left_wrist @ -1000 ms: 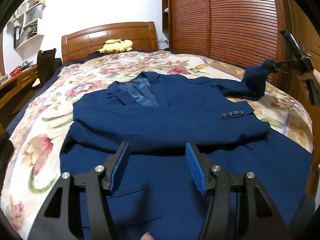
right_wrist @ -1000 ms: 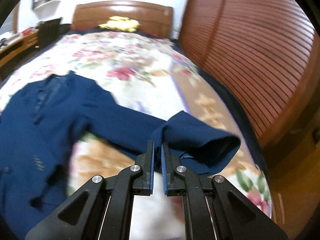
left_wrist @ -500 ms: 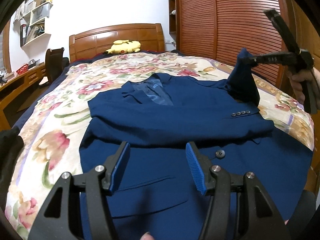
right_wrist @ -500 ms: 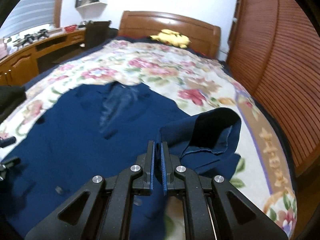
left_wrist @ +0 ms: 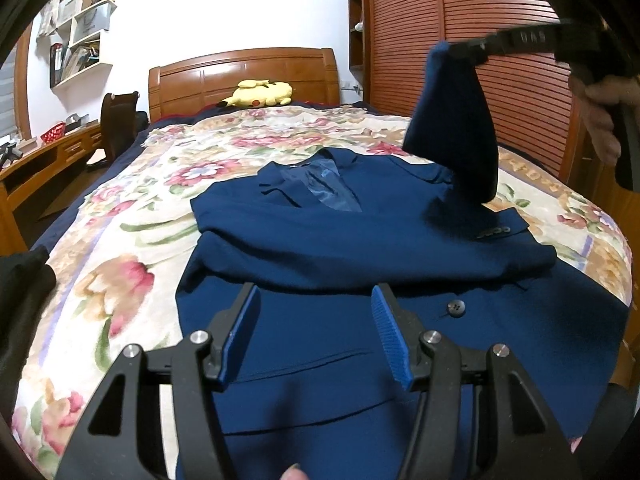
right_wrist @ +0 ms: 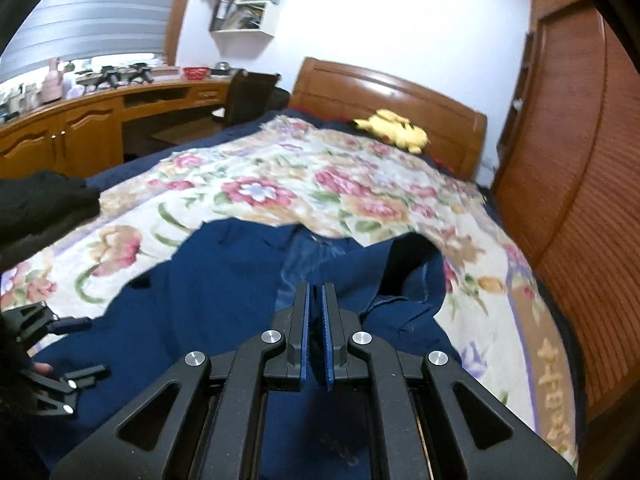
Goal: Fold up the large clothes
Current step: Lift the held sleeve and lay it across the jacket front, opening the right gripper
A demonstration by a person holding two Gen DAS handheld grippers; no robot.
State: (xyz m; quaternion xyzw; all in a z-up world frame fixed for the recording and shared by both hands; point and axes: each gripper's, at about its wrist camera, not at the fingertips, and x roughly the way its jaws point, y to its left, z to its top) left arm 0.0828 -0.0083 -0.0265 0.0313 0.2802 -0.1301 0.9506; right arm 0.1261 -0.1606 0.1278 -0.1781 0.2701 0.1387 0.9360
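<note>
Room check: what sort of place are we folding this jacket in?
A bedroom, most likely in a home. The blue jacket lies on a bed with a floral bedspread and a wooden headboard, a yellow plush toy by it, and a louvred wooden wardrobe alongside.

A floral bedspread point(left_wrist: 132, 216) covers the bed, and a yellow plush toy point(left_wrist: 258, 94) lies against the wooden headboard point(left_wrist: 240, 74). A slatted wooden wardrobe point(left_wrist: 480, 8) lines one side of the room. Opposite, a dark chair point(right_wrist: 250, 94) stands at a wooden desk point(right_wrist: 100, 112) holding a red basket point(right_wrist: 195, 72), with white wall shelves point(right_wrist: 244, 4) above.
</note>
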